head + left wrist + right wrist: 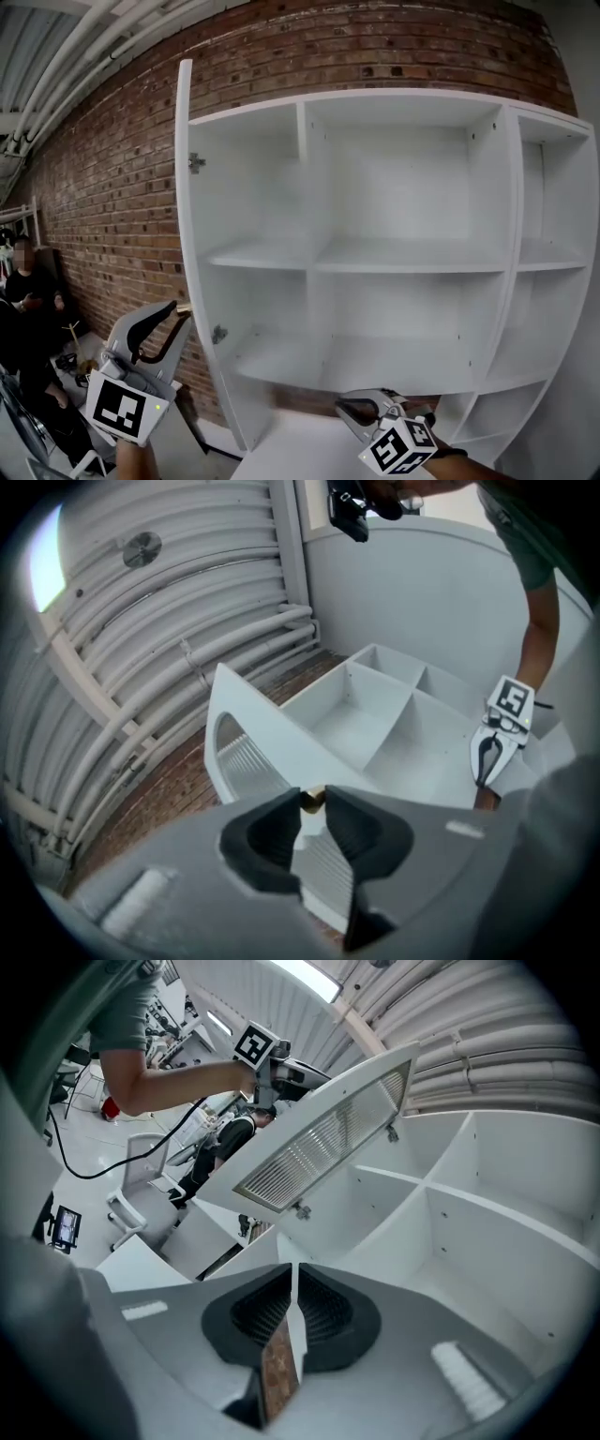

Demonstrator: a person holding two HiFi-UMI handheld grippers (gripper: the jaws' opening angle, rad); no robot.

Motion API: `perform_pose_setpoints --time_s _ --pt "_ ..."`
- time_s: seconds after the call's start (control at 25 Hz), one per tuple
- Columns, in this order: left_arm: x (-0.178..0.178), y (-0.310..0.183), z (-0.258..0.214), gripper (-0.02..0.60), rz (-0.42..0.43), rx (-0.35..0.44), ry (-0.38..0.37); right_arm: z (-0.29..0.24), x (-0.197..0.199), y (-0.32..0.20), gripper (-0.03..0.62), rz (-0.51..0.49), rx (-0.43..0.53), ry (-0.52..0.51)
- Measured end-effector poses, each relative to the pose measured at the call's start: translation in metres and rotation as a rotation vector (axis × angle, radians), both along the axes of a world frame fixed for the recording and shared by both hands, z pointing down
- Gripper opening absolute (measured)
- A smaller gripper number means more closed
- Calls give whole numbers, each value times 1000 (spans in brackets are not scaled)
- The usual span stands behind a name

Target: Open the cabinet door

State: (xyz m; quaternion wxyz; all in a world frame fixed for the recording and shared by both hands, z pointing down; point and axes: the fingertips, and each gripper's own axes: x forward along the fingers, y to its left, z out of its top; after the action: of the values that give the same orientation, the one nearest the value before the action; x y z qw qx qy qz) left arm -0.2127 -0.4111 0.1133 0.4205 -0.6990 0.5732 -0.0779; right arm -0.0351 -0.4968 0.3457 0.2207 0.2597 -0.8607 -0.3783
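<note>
While the tall white flat-panel cabinet door stands swung wide open at the left side of the white open-shelved wooden cabinet, it shows almost edge-on in the head view, with two small metal hinges on its inner face, one high and one low. At the door's free edge, low down, sits a small round brass knob. The left gripper reaches up to it, and the left gripper view shows the knob caught between the tips of the dark fingers, which pinch it from both sides. The cabinet's shelves and upright dividers are bare, and it hangs against a red-brown brick wall. The right gripper sits low in front of the cabinet's bottom edge, above a white flat worktop, well apart from the door. Its ribbed fingers are pressed nearly together, with only a thin slit between them and nothing held. White pipes run along the ceiling at the upper left. A seated person in dark clothes is at the far left, beside the brick wall.
</note>
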Motion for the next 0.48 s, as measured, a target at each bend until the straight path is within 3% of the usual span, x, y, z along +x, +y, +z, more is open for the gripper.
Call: perform_pose_setpoints --time_s 0.08,0.16,0.2,0.24,0.28,0.4,0.48 --pt "-30 14 1 78 -58 12 12 -1 -11 7 28 -14 4 0" --pt "-59 29 0 74 -171 47 -24 -3 -23 15 28 -32 7 4" --pt "-66 41 1 64 -248 76 -78 -3 -29 19 28 -42 8 7" --pt "-65 55 2 1 -323 106 -152 -3 -36 23 28 -52 9 10" --pt "-55 70 5 0 -368 139 -234 -2 -41 27 28 -63 9 12" --pt "7 102 1 0 -331 282 -515 -1 -55 36 28 -92 14 22" --pt "23 103 10 0 -288 277 -545 -2 -63 45 28 -106 15 25"
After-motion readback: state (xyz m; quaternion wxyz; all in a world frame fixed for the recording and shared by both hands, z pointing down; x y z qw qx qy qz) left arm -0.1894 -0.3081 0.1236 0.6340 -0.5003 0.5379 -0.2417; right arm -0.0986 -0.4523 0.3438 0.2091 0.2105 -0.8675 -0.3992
